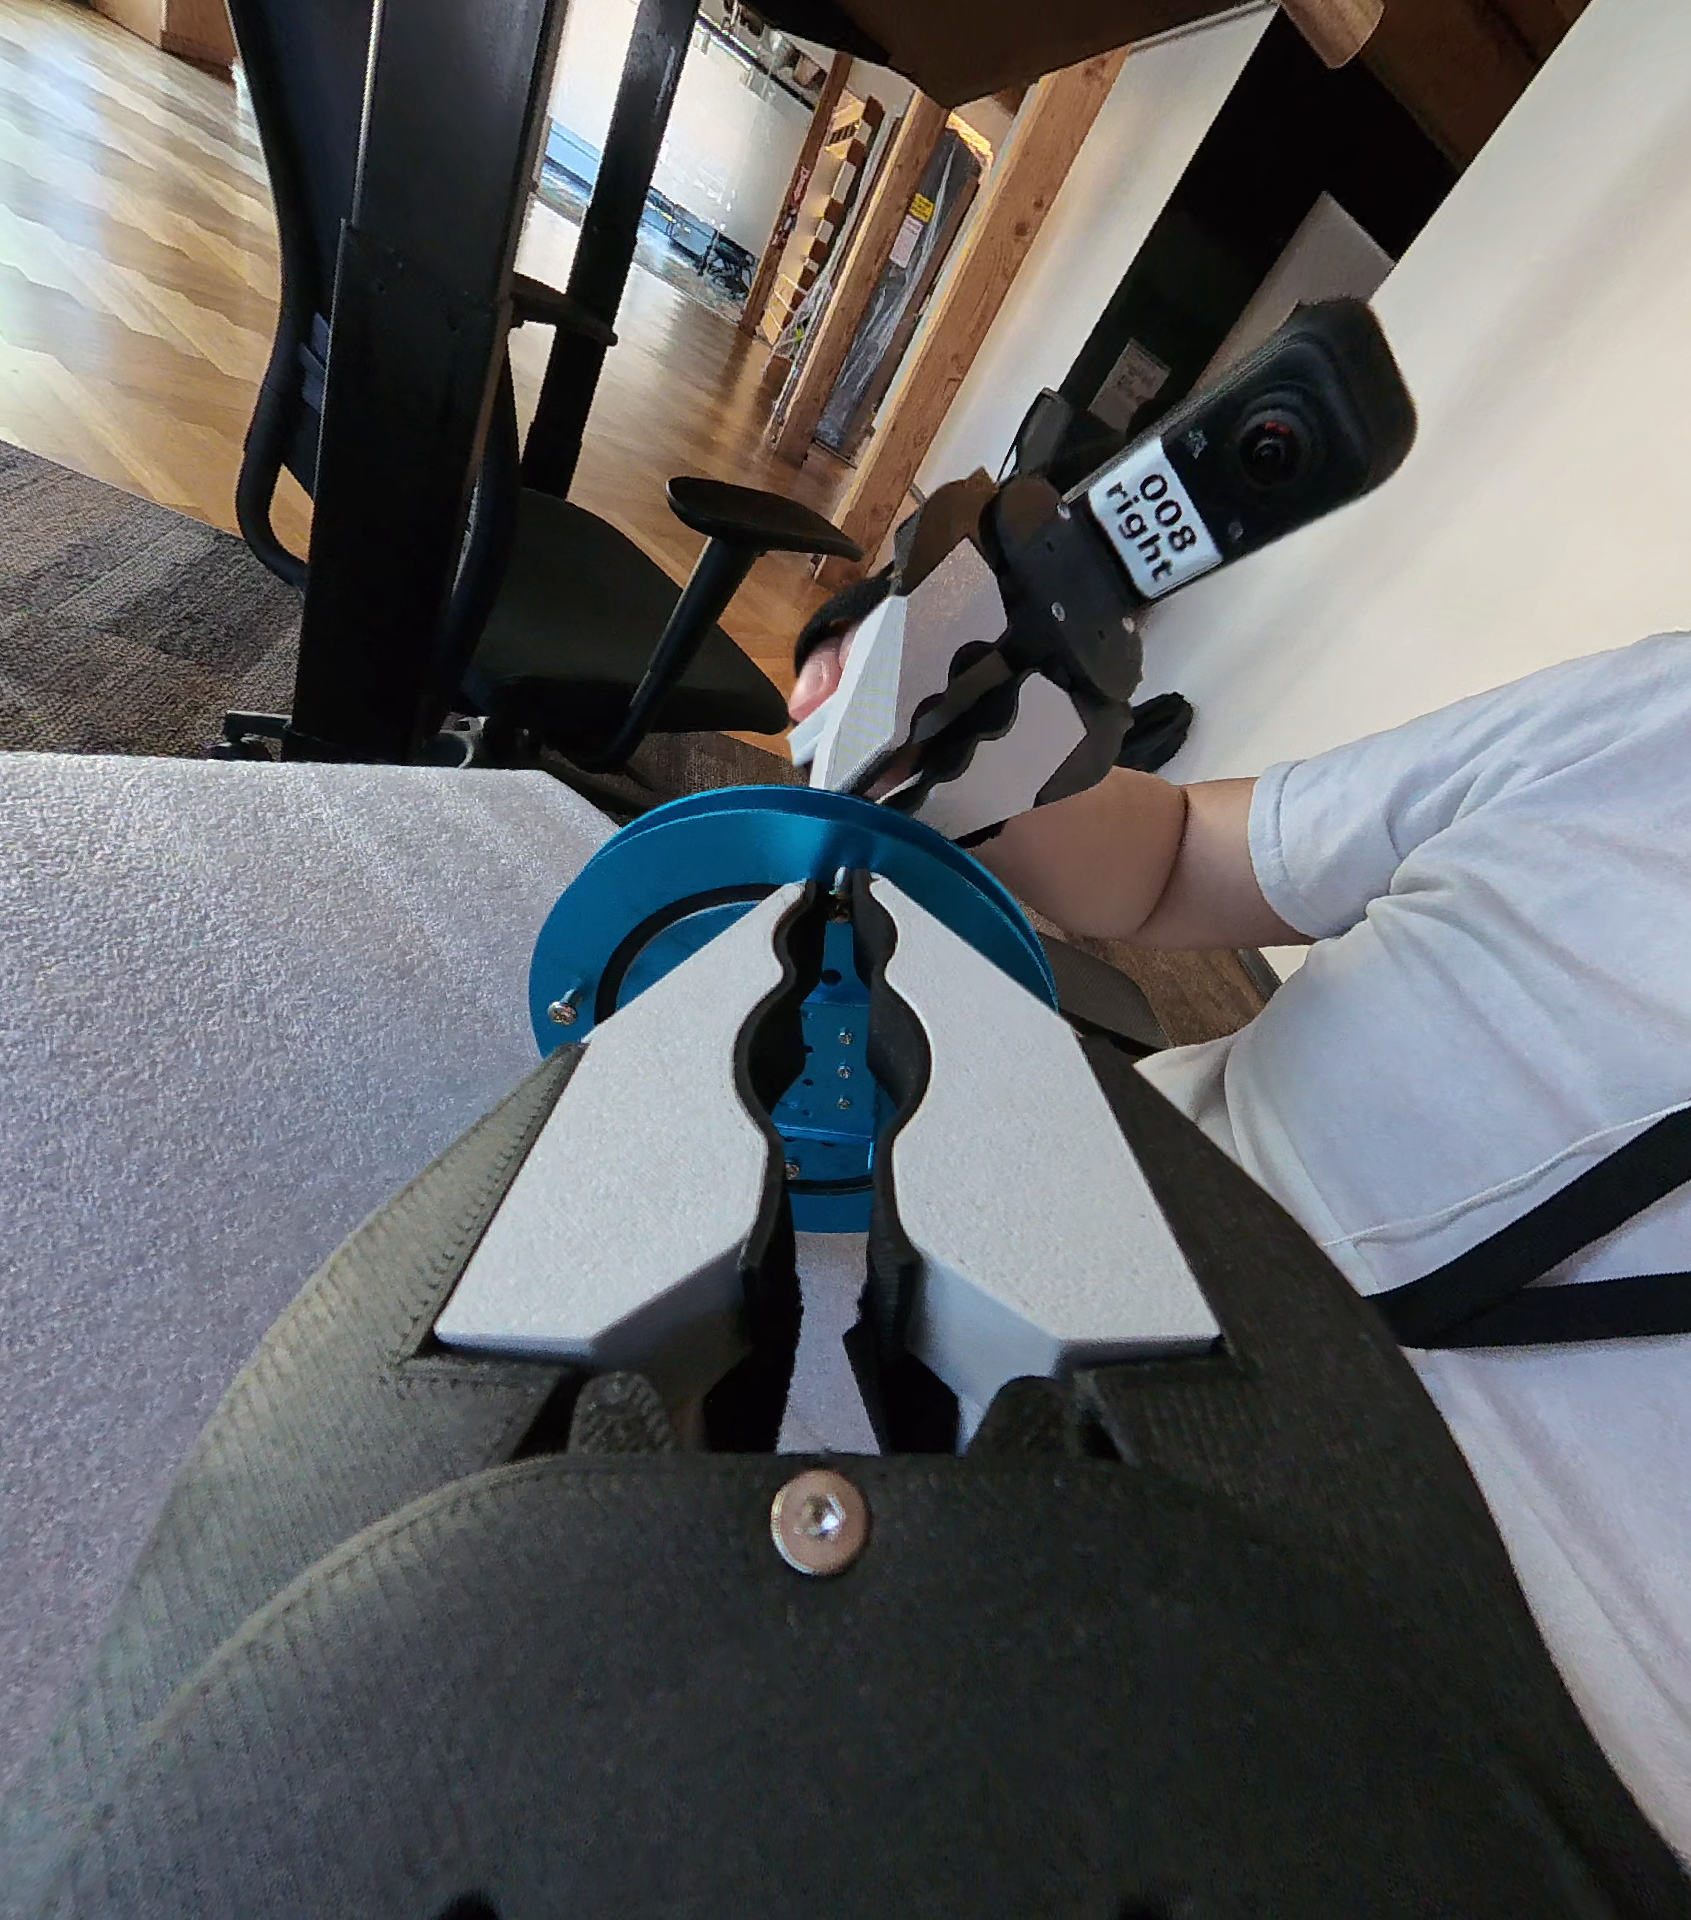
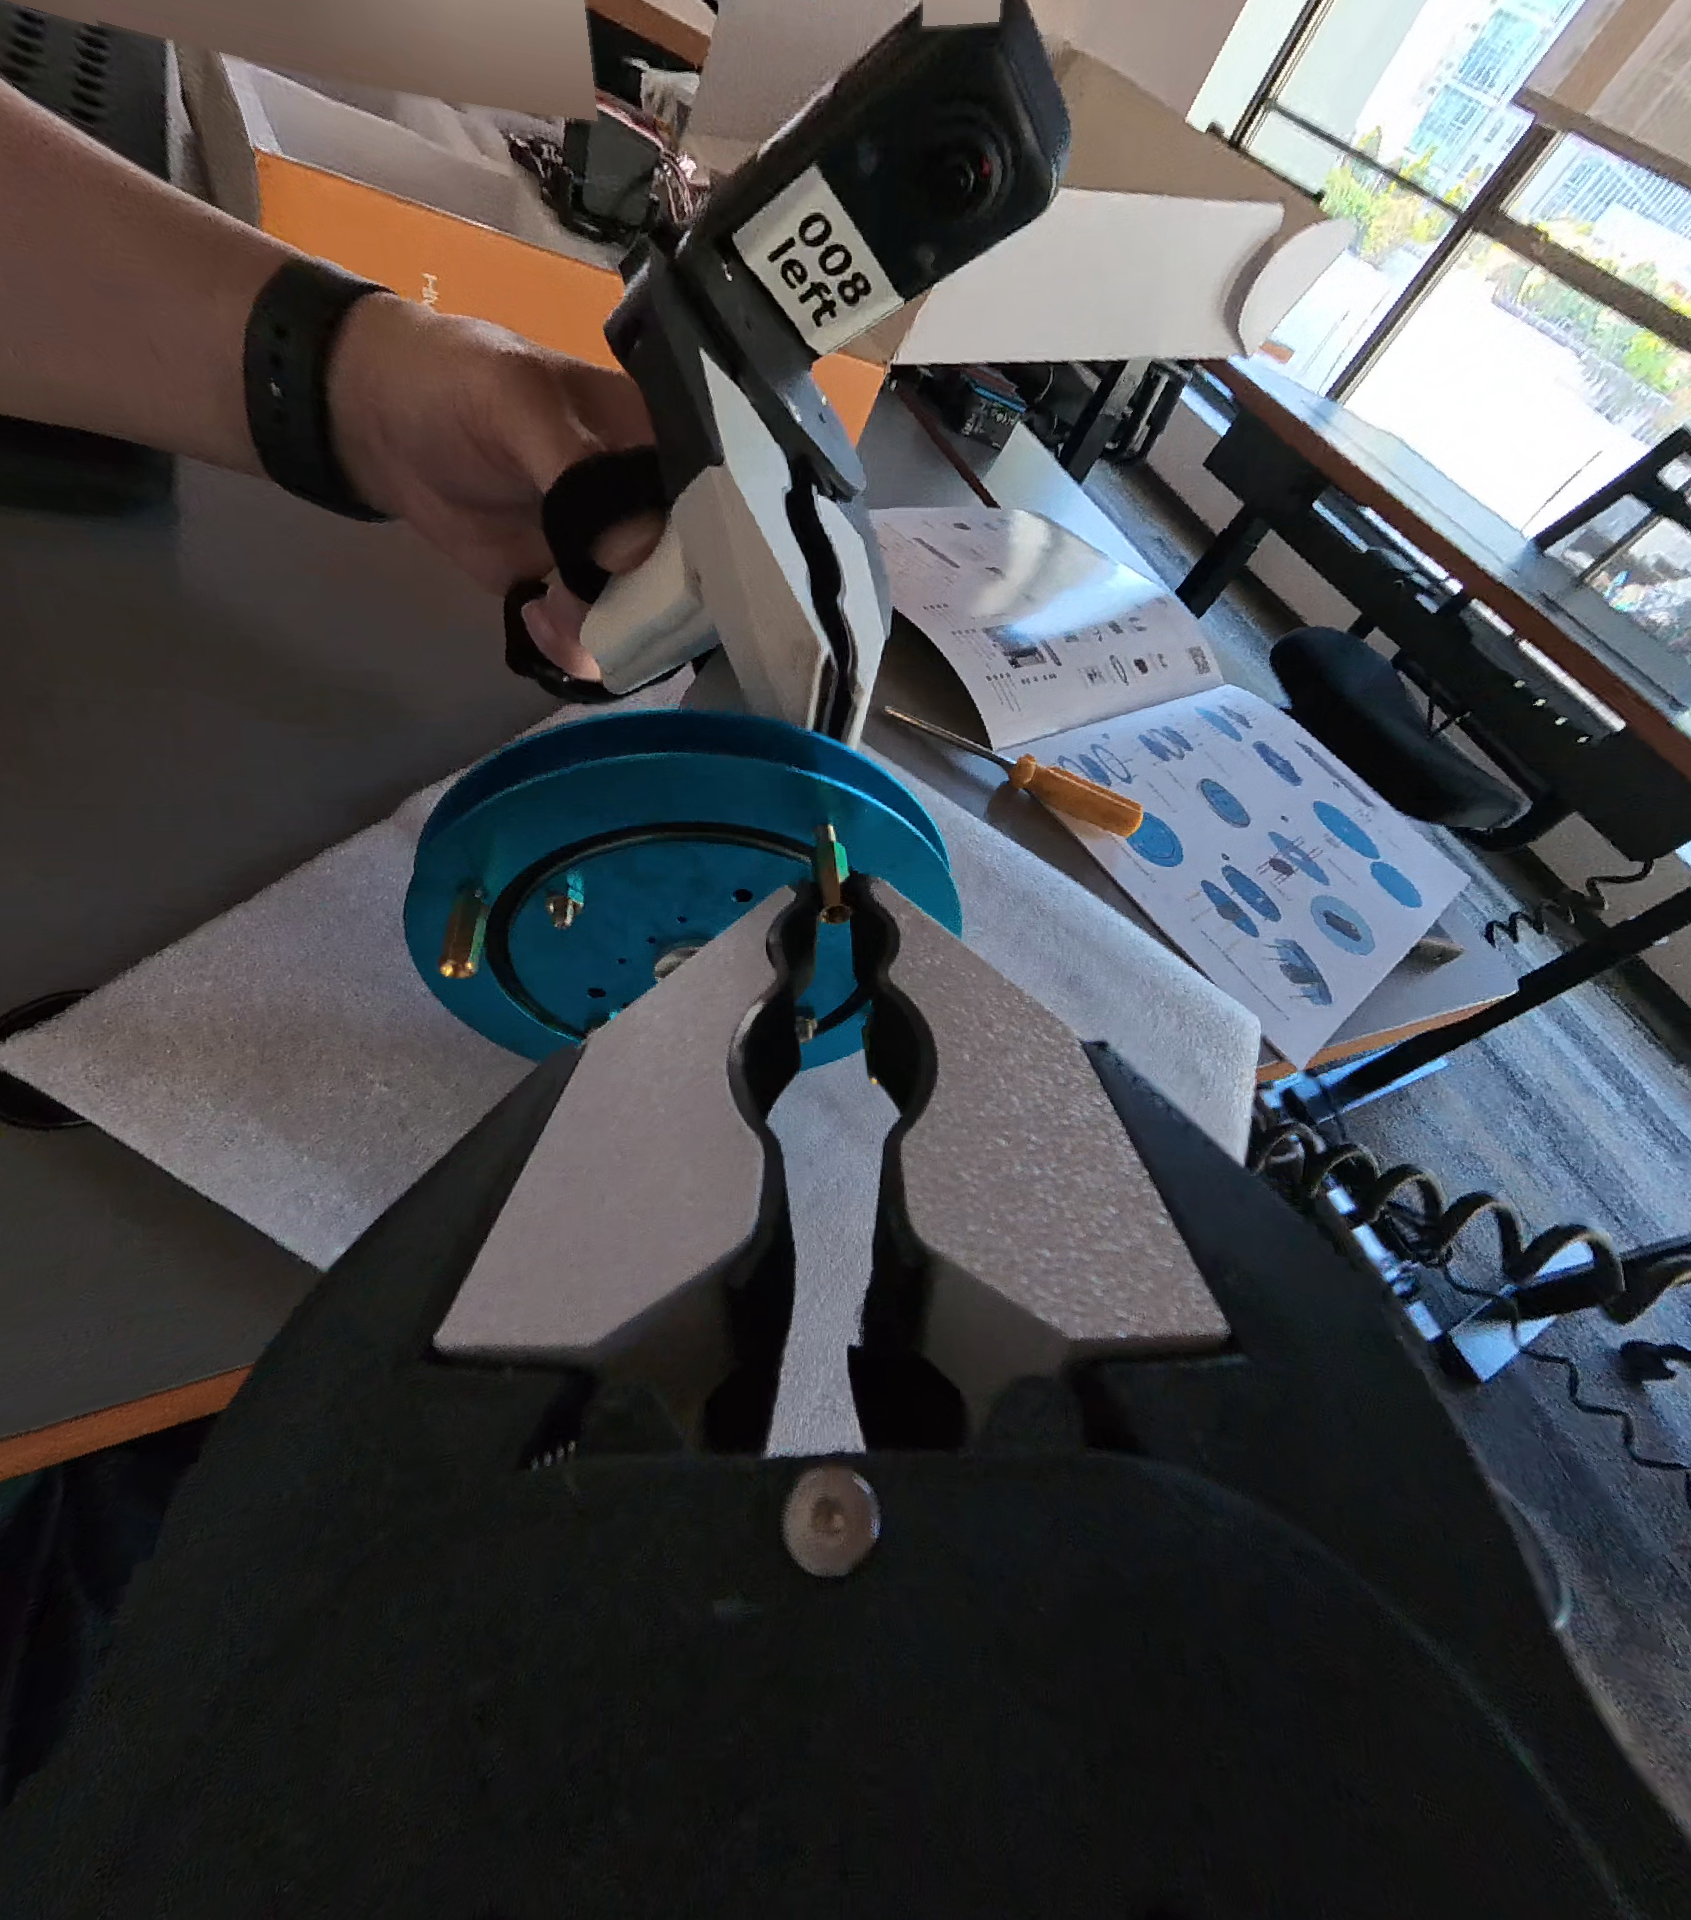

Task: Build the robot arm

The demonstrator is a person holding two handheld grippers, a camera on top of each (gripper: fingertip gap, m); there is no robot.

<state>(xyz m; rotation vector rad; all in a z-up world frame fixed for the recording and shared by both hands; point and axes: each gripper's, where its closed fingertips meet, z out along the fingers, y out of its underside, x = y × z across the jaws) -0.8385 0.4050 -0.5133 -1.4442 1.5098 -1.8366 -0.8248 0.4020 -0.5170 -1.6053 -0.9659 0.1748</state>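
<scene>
The right gripper (image 2: 833, 894) has its grey wedge fingers drawn in narrow, their tips pinched on a small brass hex standoff (image 2: 828, 868) that stands up from the face of a round blue anodised metal disc assembly (image 2: 612, 883) — two stacked plates with a black ring let into the nearer one. The left gripper (image 1: 836, 891) comes at the same assembly from the other side; its jaws are likewise nearly together, the tips meeting at the rim of the upper plate, where they appear to clamp a small fitting or the plate edge itself, though which one I cannot tell. The assembly stands tilted on a white foam packing sheet (image 2: 249, 1039) spread over a grey desk (image 2: 145, 644); whether it bears on the foam or hangs in the grip is unclear. Two more brass standoffs (image 2: 460, 930) rise from the plate. Beyond lie an orange-handled screwdriver (image 2: 1069, 792), an open printed instruction booklet (image 2: 1267, 831) and an orange cardboard box (image 2: 425, 249). The assembly looks stiff, fairly weighty and slick on its anodised faces, so the rim edge likely gives the surest hold — the thin standoffs are small, probably apt to turn or slip between the pads.
</scene>
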